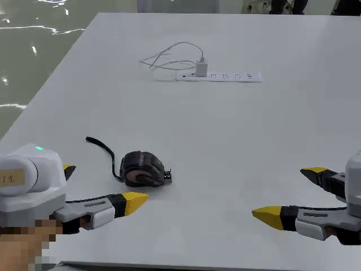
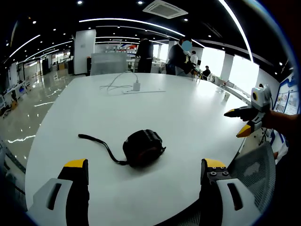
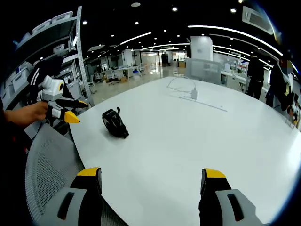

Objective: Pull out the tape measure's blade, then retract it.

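no readable text, no legible numbers

Near edge: we find bare table between the left gripper and the right gripper.
Left obstacle: tape measure, with its strap trailing to the left.
Far obstacle: power strip with plugged charger and looped cable.
Middle band: we see open surface between tape measure and power strip.

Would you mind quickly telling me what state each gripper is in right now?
Left gripper: open, holding nothing; the tape measure lies on the table just ahead of it, untouched.
Right gripper: open, holding nothing.
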Demonstrator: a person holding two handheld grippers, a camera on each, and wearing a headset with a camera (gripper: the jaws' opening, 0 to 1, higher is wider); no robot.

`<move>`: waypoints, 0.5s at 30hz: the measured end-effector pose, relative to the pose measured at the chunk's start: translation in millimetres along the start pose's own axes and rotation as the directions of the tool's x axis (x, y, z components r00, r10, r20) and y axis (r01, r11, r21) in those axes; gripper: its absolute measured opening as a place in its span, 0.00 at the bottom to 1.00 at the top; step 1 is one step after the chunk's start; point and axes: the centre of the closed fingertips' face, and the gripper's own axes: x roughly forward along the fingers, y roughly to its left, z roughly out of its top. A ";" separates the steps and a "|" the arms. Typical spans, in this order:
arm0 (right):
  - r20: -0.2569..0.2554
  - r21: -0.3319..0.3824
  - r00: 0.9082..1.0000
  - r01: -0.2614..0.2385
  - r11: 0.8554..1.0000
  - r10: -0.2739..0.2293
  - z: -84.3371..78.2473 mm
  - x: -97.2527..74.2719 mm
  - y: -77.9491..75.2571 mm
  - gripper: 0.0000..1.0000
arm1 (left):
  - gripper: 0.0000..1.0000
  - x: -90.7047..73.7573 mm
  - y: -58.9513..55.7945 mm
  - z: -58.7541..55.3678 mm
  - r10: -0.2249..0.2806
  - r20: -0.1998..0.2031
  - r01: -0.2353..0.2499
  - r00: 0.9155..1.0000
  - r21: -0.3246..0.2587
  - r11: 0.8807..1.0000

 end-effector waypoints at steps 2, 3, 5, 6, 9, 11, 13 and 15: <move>0.000 0.000 1.000 0.001 1.000 -0.001 0.1 -0.1 0.0 0.85 | 0.97 0.1 -0.1 0.0 0.000 -0.001 0.000 1.000 0.000 1.000; 0.000 0.000 1.000 0.001 1.000 -0.001 0.1 -0.1 0.0 0.85 | 0.97 0.1 -0.2 0.2 -0.001 0.000 0.001 1.000 0.001 1.000; -0.001 0.002 1.000 0.001 1.000 -0.001 -0.2 -0.1 0.3 0.85 | 0.97 0.2 -0.2 0.4 0.000 -0.001 0.000 1.000 0.002 1.000; -0.001 0.002 1.000 0.001 1.000 -0.001 -0.3 -0.1 0.3 0.85 | 0.97 0.2 -0.2 0.5 -0.001 -0.001 0.001 1.000 0.002 1.000; -0.001 0.003 1.000 0.000 1.000 0.000 -0.3 -0.1 0.5 0.85 | 0.97 0.3 0.0 0.3 0.000 -0.001 0.000 1.000 0.000 1.000; -0.001 0.002 1.000 0.001 1.000 -0.001 -0.1 -0.1 0.2 0.85 | 0.97 0.3 -0.1 0.1 -0.001 -0.001 0.001 1.000 0.001 1.000; -0.001 0.003 1.000 0.002 1.000 -0.002 0.2 -0.2 0.2 0.85 | 0.97 0.3 0.3 -0.2 0.001 -0.001 -0.001 1.000 0.001 1.000; -0.001 0.002 1.000 0.001 1.000 -0.001 0.5 -0.1 0.3 0.85 | 0.97 0.2 0.5 -0.1 0.001 -0.001 -0.001 1.000 0.000 1.000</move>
